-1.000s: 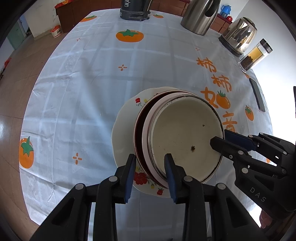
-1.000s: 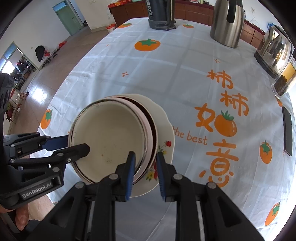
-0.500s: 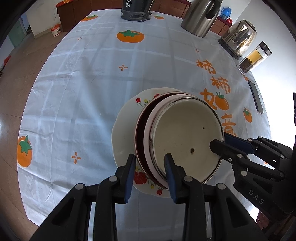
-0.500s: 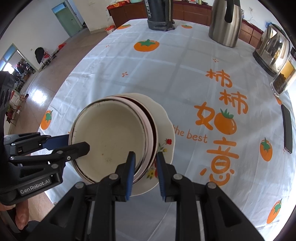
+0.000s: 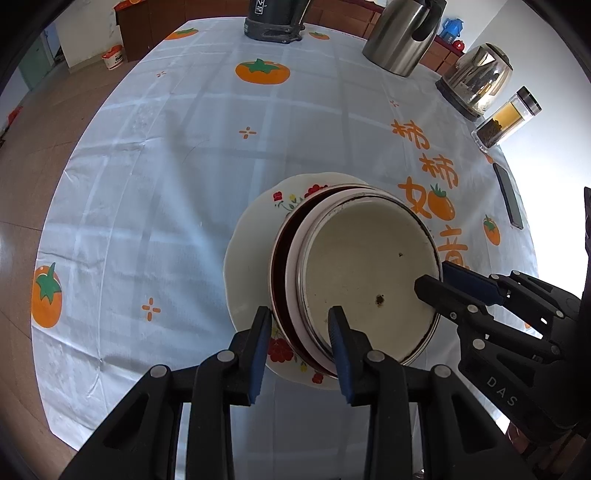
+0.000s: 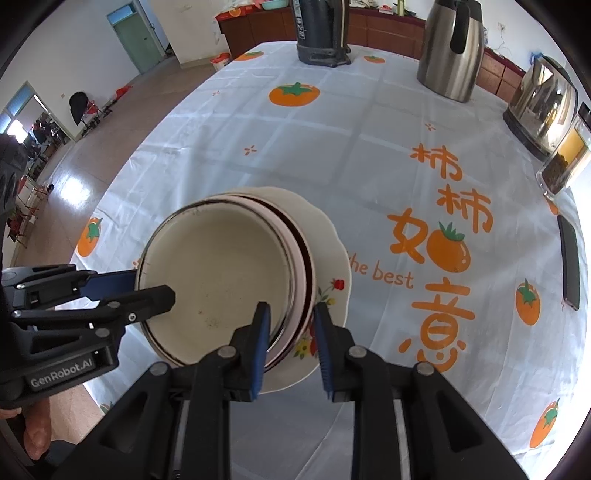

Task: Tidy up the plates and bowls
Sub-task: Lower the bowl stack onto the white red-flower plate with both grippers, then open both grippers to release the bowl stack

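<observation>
A cream enamel bowl (image 5: 362,273) with a dark rim sits nested in a pink bowl and a dark red-brown bowl. The stack rests on a white flowered plate (image 5: 251,251) on the tablecloth. My left gripper (image 5: 300,332) straddles the near-left rims, one finger outside the dark bowl and one inside the cream bowl, shut on the stack. My right gripper (image 6: 291,332) clamps the opposite side of the cream bowl (image 6: 221,273) and its nested rims above the plate (image 6: 332,251). Each gripper shows in the other's view: the right gripper (image 5: 432,277) and the left gripper (image 6: 149,286).
Along the far table edge stand a dark thermos (image 5: 273,22), a steel jug (image 5: 402,37), an electric kettle (image 5: 476,77) and a glass jar (image 5: 506,118). A black phone (image 5: 508,195) lies at the right. The tiled floor lies beyond the table's left edge.
</observation>
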